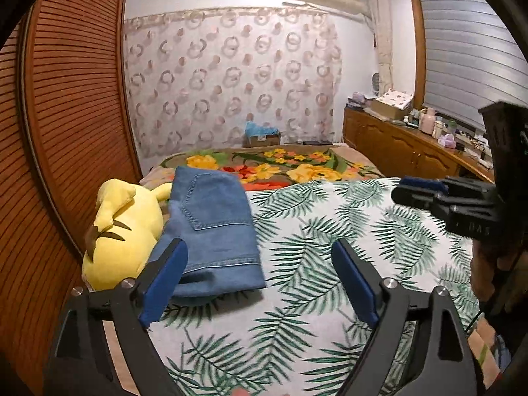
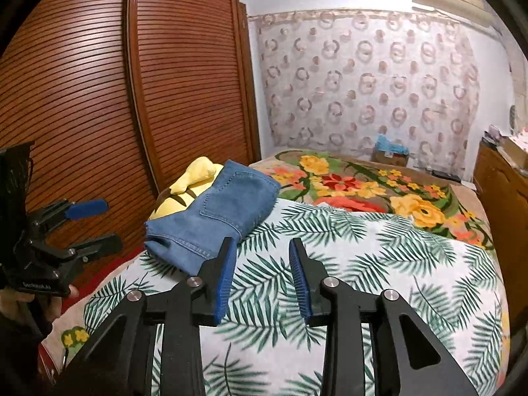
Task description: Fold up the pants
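Left wrist view shows your left gripper point(image 1: 260, 280) with its fingers point(image 1: 163, 283) spread wide and nothing between them, only the leaf-print bedspread point(image 1: 330, 231) below. The left pad overlaps the near hem of the pants point(image 1: 214, 224) in the picture, though I cannot tell that it touches. That wide stance suits a release: the cloth lies free.

Your right gripper point(image 2: 262, 277) stands partly open, also empty, with its pads apart over bare bedspread just beside the bundle. Neither hand has any hold on the denim.

Outward from the fingers, the pants sit as a compact folded packet near the left side of the bed, back pocket up, one edge resting against the yellow plush toy point(image 1: 125, 231). That placement likely keeps the stack out of the working space. Beyond lies the flowered blanket point(image 2: 363, 184), and the slatted wardrobe door point(image 2: 184, 76) stands close behind the toy. I judge the folding essentially finished.
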A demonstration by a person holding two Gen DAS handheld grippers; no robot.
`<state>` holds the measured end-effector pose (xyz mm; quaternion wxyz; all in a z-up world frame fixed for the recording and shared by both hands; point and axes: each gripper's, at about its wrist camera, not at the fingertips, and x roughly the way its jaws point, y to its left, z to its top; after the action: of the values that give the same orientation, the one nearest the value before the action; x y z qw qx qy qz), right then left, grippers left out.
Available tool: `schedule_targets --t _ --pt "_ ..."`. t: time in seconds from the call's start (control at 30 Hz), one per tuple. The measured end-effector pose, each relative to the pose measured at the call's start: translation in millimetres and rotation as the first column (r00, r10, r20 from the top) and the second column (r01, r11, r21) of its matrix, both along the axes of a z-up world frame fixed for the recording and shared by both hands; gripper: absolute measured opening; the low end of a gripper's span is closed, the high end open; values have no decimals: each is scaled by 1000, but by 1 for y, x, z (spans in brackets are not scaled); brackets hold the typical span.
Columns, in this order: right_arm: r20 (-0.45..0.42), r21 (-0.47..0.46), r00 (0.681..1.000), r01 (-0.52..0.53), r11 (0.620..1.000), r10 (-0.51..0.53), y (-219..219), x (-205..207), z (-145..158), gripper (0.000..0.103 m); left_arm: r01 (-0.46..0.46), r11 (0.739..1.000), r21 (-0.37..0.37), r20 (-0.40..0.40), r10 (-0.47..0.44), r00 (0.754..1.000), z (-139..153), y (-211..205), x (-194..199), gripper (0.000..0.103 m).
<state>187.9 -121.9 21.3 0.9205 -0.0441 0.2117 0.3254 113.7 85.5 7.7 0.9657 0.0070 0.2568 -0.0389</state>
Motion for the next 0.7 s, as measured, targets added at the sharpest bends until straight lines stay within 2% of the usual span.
schedule_targets --t 0.17,0.27,0.7 --pt "-20 41 999 26 999 -25 -18 -23 3 46 11 1000 4 18 -11 1000 5 -15 -10 89" --pt "-4 41 998 67 997 -67 -28 -36 6 49 33 999 -3 21 -33 999 6 -24 -16 89" --pt "38 15 972 232 973 -232 -60 -109 15 50 28 1000 -2 16 -27 999 1 -71 -26 89"
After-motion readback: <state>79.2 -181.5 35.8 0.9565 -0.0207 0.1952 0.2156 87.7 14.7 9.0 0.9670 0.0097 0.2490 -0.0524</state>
